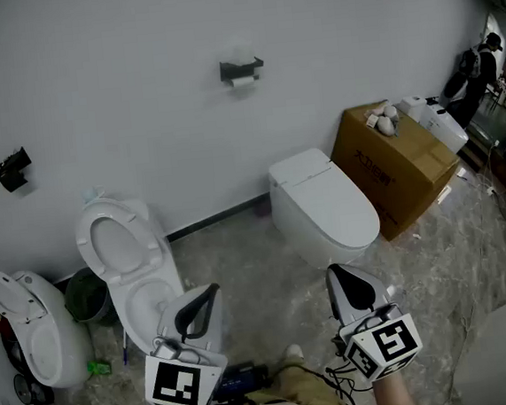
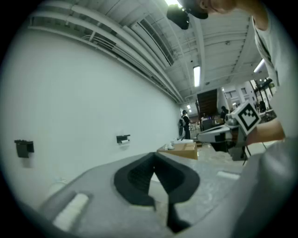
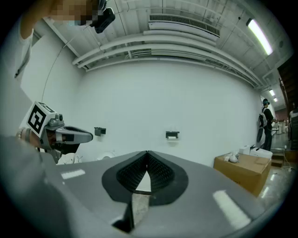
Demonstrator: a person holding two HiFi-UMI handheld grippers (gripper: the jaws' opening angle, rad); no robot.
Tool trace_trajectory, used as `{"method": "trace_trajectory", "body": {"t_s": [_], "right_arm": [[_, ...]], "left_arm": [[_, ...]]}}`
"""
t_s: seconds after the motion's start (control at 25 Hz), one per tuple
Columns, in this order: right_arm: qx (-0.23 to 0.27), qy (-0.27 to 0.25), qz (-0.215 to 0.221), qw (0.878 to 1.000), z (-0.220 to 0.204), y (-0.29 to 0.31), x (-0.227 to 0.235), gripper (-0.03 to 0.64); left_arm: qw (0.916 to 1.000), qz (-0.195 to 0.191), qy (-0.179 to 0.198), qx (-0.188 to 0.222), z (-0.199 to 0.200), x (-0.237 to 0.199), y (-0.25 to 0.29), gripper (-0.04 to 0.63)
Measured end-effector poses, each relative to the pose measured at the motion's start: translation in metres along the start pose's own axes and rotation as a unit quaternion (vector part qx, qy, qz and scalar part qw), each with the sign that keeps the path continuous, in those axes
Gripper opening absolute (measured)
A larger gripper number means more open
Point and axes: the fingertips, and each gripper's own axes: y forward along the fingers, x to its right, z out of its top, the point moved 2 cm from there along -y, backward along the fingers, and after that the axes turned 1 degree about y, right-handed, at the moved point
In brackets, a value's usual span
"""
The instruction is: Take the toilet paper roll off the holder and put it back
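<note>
1. A strip of floor [image 1: 240, 256] is lying bare between the open-lid toilet [image 1: 127, 263] and the closed toilet [image 1: 320, 207], running up to the white wall [image 1: 133, 66].
2. A cardboard box [image 1: 401, 169] is crowding the right side, just beside the closed toilet.
3. The toilet paper roll [image 1: 242, 81] is sitting in the black holder [image 1: 240, 67] on the wall, above that bare strip.
4. The left gripper [image 1: 212, 290] and right gripper [image 1: 331, 272] are hovering low in the foreground, both with jaws clenched together on nothing.
5. The roll is lying well apart from both sets of fingertips. In the right gripper view it is showing slightly right of the jaw tips, and in the left gripper view to their left.
</note>
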Motion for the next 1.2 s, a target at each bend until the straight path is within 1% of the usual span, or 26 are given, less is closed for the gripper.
{"method": "trace_trajectory", "body": {"t_s": [0.24,0.48,0.64,0.68,0.72,0.8,0.84,0.88,0.96,1.0,1.12,1.2], "right_arm": [[0.001,0.001,0.003,1.0,0.0,0.005,0.003,0.003],[-0.004,0.001,0.006,1.0,-0.003,0.004,0.002,0.003],[0.001,0.017,0.019,1.0,-0.003,0.005,-0.001,0.003],[0.001,0.02,0.02,1.0,-0.004,0.005,-0.001,0.005],[0.0,0.021,0.021,1.0,-0.005,0.005,-0.001,0.005],[-0.002,0.024,0.02,1.0,-0.007,0.005,-0.001,0.008],[-0.003,0.027,0.019,0.999,-0.007,0.006,-0.001,0.027],[-0.002,0.031,0.02,0.999,-0.007,0.007,-0.001,0.065],[0.0,0.037,0.019,0.999,-0.008,0.008,0.0,0.117],[0.001,0.04,0.017,0.999,-0.008,0.007,0.001,0.129],[-0.001,0.044,0.013,0.999,-0.011,0.009,0.006,0.132],[-0.005,0.044,0.01,0.999,-0.013,0.012,0.01,0.132]], "left_arm": [[1.0,-0.002,0.005,0.003,0.0,0.0,0.006,-0.008],[1.0,-0.007,0.002,0.005,-0.001,0.003,0.008,-0.008],[1.0,-0.009,-0.001,0.004,-0.002,0.004,0.01,-0.008],[0.9999,-0.01,-0.003,0.004,-0.002,0.005,0.011,0.0],[0.9999,-0.012,-0.006,0.005,-0.002,0.006,0.012,0.03],[0.9998,-0.017,-0.01,0.007,-0.002,0.008,0.013,0.065],[0.9998,-0.018,-0.011,0.007,-0.002,0.008,0.013,0.08],[0.9997,-0.019,-0.012,0.007,-0.002,0.007,0.014,0.089],[0.9997,-0.019,-0.013,0.006,-0.003,0.006,0.014,0.098],[0.9997,-0.018,-0.01,0.009,-0.003,0.005,0.015,0.1],[0.9995,-0.017,0.006,0.026,-0.003,0.0,0.019,0.1],[0.9996,-0.017,0.005,0.023,-0.004,-0.002,0.023,0.1]]}}
